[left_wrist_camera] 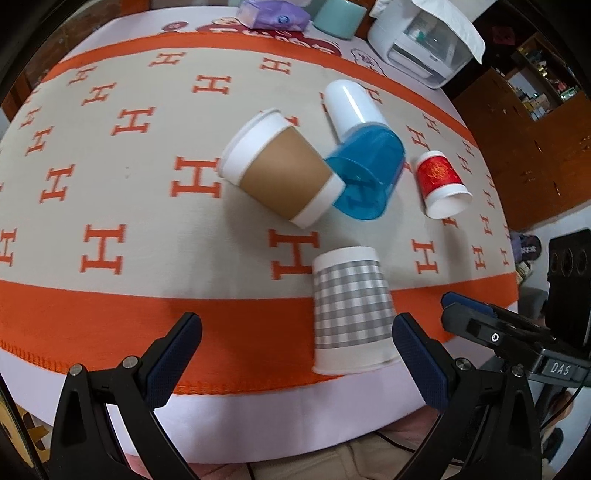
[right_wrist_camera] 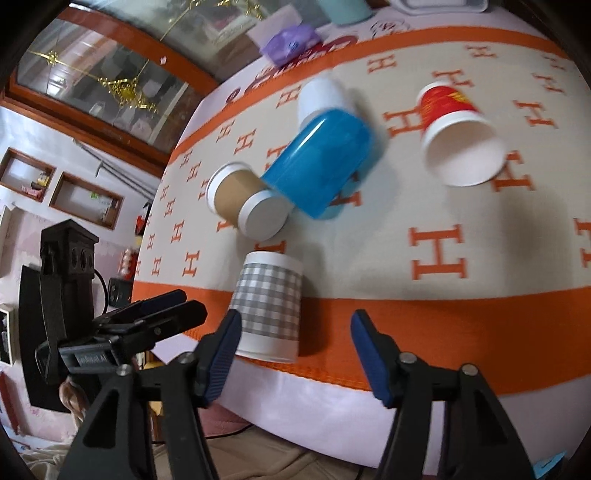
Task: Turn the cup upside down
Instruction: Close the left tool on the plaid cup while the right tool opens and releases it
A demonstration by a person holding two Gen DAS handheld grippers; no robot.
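A grey checked paper cup (left_wrist_camera: pixel 349 314) stands upside down on the orange border near the table's front edge; it also shows in the right wrist view (right_wrist_camera: pixel 267 308). Beyond it lie on their sides a brown-sleeved paper cup (left_wrist_camera: pixel 280 171) (right_wrist_camera: pixel 243 201), a blue plastic cup (left_wrist_camera: pixel 365 177) (right_wrist_camera: pixel 319 162), a white cup (left_wrist_camera: pixel 352 107) (right_wrist_camera: pixel 321 98) and a red paper cup (left_wrist_camera: pixel 441 182) (right_wrist_camera: pixel 458 136). My left gripper (left_wrist_camera: pixel 297 328) is open and empty, the checked cup close to its right finger. My right gripper (right_wrist_camera: pixel 295 326) is open and empty, the checked cup by its left finger.
An orange and cream blanket with H letters (left_wrist_camera: pixel 147 184) covers the table. At the far edge sit a purple packet (left_wrist_camera: pixel 273 14), a mint container (left_wrist_camera: pixel 340 16) and a white appliance (left_wrist_camera: pixel 424 44). The other gripper (left_wrist_camera: pixel 498 332) shows at the right; a wooden cabinet (right_wrist_camera: pixel 110 81) stands left.
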